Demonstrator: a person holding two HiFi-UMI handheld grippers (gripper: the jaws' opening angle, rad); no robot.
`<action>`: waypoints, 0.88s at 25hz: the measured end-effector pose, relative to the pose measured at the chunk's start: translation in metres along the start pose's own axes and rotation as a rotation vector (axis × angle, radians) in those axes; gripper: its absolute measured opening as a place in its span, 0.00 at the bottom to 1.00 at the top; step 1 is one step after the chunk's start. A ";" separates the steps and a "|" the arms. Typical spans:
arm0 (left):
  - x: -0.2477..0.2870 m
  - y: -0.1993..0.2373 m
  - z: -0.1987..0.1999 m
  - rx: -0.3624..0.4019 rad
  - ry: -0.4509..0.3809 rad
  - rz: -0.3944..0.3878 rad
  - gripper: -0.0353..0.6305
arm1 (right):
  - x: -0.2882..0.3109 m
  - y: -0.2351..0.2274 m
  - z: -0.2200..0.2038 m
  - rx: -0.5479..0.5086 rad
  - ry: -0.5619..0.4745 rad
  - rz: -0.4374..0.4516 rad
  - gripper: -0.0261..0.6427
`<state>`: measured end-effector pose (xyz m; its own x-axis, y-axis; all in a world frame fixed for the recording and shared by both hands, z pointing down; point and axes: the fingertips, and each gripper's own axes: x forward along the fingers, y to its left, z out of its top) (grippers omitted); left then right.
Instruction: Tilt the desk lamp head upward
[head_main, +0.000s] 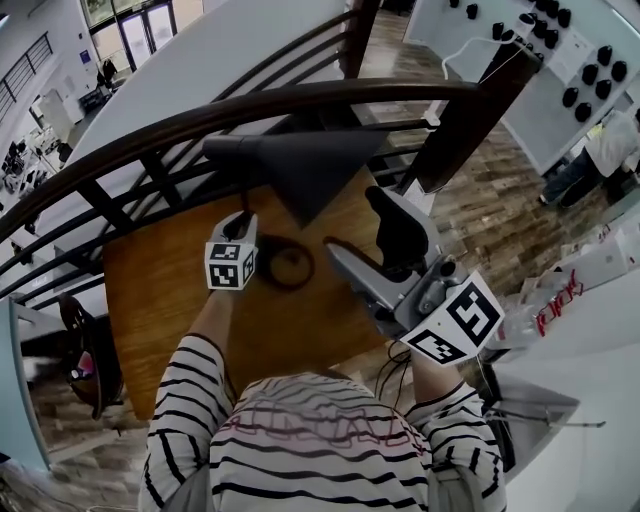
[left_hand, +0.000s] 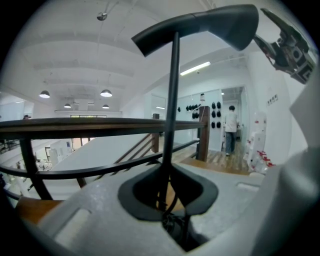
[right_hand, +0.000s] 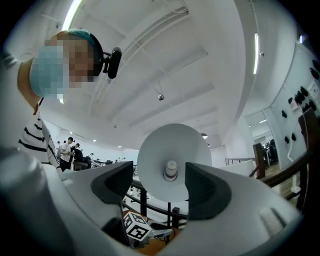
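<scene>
A black desk lamp stands on a wooden table (head_main: 160, 300). Its cone-shaped head (head_main: 290, 165) sits above a round base (head_main: 287, 265). In the left gripper view the thin stem (left_hand: 173, 100) rises straight from between my left gripper's (left_hand: 167, 200) pads up to the head (left_hand: 200, 25). That gripper is shut on the stem low down. In the head view only its marker cube (head_main: 231, 263) shows. My right gripper (head_main: 350, 222) stands open just right of the head. It looks up into the white shade (right_hand: 172, 160) with its bulb (right_hand: 171, 170), and its pads (right_hand: 112, 182) are apart.
A dark curved wooden railing (head_main: 250, 105) runs behind the table, with a thick post (head_main: 470, 120) at the right. A chair (head_main: 85, 350) stands at the table's left. The right gripper's cable (head_main: 395, 370) hangs by my sleeve. A person (left_hand: 231, 127) stands far off by a white wall.
</scene>
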<state>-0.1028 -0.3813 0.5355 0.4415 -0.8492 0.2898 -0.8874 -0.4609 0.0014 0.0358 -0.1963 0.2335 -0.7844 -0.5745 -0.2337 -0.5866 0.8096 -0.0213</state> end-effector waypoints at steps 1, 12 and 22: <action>0.000 0.000 0.000 0.002 0.002 -0.001 0.13 | -0.002 0.000 -0.005 0.006 0.009 -0.006 0.52; -0.026 -0.020 0.003 0.009 0.006 -0.063 0.31 | -0.020 0.003 -0.069 0.132 0.058 -0.083 0.47; -0.098 -0.048 0.007 0.020 -0.070 -0.090 0.36 | -0.029 0.016 -0.123 0.238 0.118 -0.148 0.43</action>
<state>-0.1027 -0.2778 0.5007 0.5278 -0.8198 0.2221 -0.8414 -0.5404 0.0046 0.0247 -0.1814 0.3593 -0.7198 -0.6874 -0.0971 -0.6439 0.7133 -0.2769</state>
